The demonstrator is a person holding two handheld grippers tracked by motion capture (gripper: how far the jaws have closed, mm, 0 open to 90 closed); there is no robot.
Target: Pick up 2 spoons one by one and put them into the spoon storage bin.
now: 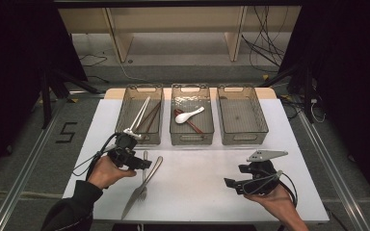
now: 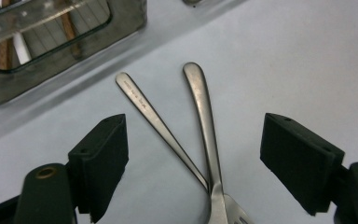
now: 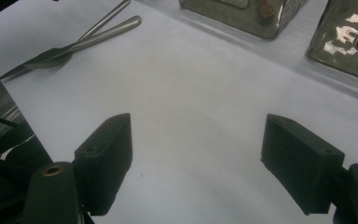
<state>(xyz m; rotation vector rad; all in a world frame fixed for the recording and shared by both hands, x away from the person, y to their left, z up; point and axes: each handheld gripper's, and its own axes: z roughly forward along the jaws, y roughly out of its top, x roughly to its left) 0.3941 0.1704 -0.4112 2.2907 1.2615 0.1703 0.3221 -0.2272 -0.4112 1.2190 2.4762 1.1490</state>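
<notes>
Between the left gripper's [image 2: 193, 158] wide-apart jaws, two crossed cutlery handles [image 2: 204, 121] lie untouched, bare tabletop [image 2: 298, 60] either side. Right gripper [image 3: 196, 161] jaws also apart over bare white surface, bins [image 3: 345, 42] well ahead, table edge left.

A lab-like recording space: a white table [image 1: 197, 192] ringed by black curtains [image 1: 9, 57], loose cables [image 1: 265, 43] on the floor at one o'clock.

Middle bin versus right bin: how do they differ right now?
The middle bin holds a white spoon and reddish chopsticks; the right bin looks empty. The middle bin stands between two neighbours; the right bin ends the row. Both are clear, rectangular, with handle cutouts.
</notes>
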